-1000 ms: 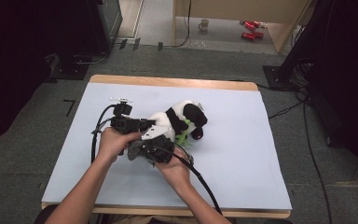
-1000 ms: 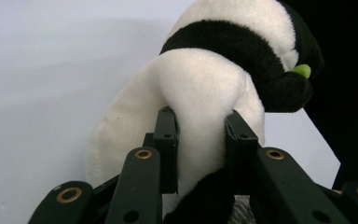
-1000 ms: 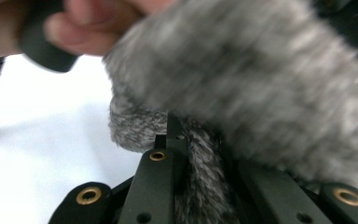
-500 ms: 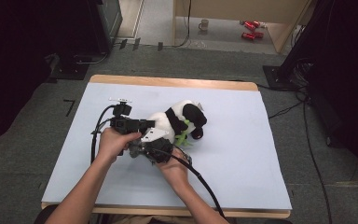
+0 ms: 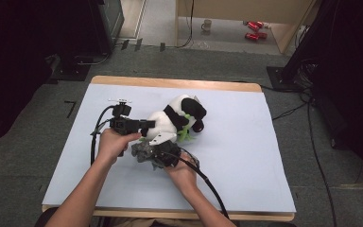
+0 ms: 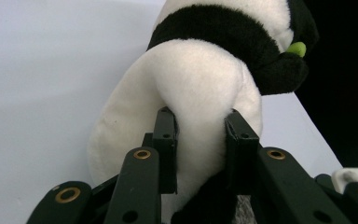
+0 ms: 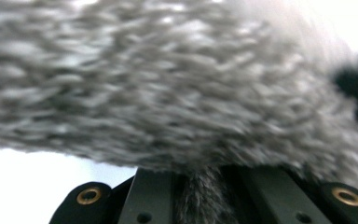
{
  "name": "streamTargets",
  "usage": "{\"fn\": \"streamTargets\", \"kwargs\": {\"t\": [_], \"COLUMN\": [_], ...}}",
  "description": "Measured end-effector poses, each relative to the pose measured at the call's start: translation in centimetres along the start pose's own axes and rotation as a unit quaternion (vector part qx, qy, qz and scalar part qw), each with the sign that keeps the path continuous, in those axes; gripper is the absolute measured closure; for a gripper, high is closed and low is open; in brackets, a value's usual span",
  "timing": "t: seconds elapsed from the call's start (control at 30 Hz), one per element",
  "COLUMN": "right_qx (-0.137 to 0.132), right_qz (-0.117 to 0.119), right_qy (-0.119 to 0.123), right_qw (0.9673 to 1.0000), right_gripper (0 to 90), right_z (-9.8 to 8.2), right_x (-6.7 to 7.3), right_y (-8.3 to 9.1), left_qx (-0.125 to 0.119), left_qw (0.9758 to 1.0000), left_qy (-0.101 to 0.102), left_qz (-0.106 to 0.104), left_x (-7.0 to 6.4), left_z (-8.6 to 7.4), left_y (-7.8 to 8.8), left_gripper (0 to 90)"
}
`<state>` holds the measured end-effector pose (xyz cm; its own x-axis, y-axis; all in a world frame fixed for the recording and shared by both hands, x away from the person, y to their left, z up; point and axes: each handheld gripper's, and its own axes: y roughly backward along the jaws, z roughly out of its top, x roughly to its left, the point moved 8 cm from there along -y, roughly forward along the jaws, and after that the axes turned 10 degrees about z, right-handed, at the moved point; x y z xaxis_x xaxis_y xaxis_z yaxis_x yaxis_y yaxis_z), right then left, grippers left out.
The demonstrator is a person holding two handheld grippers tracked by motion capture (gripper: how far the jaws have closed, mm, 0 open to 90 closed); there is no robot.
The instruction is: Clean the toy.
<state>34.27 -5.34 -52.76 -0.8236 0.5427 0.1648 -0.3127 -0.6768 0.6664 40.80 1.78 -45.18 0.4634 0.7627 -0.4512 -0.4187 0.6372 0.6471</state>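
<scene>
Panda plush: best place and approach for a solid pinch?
Probably the rounded white rump of the panda plush, coming level from behind, as the left gripper does: it bulges, compresses between the jaws and faces away from the head. The right gripper is shut on the grey fuzzy cloth beside it.

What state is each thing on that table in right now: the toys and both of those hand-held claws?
Panda plush: lying on the table, rear pinched.
Grey knitted cloth: clamped, bunched by the panda.
Left gripper: shut on the panda.
Right gripper: shut on the cloth.
Table: blue-covered.
</scene>
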Motion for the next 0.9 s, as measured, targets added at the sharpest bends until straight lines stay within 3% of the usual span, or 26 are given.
{"fn": "streamTargets", "kwargs": {"t": [0.27, 0.43, 0.57, 0.8, 0.9], "right_qx": [0.021, 0.027, 0.019, 0.001, -0.006], "right_qz": [0.002, 0.003, 0.014, 0.014, 0.017], "right_qy": [0.004, -0.005, -0.023, -0.022, -0.027], "right_qw": [0.9998, 0.9996, 0.9995, 0.9997, 0.9995], "right_gripper": [81.4, 81.3, 81.2, 81.2, 81.0], "right_z": [-0.5, -0.8, -0.9, -0.7, -0.7], "right_x": [-0.2, -0.7, -1.0, -2.1, -2.6], "right_y": [1.1, 2.3, 3.6, 7.2, 8.6], "left_qx": [-0.004, -0.018, -0.030, -0.060, -0.065], "left_qw": [1.0000, 0.9998, 0.9993, 0.9972, 0.9970], "left_qy": [-0.002, -0.007, -0.017, -0.038, -0.036], "left_qz": [0.002, 0.010, 0.013, 0.022, 0.022], "left_x": [0.2, 0.5, 0.6, 0.6, 1.0], "left_z": [0.1, 0.3, 0.5, 1.1, 1.4], "left_y": [0.1, 0.3, 0.4, 0.9, 1.0], "left_gripper": [71.0, 71.0, 71.3, 72.0, 72.8]}}
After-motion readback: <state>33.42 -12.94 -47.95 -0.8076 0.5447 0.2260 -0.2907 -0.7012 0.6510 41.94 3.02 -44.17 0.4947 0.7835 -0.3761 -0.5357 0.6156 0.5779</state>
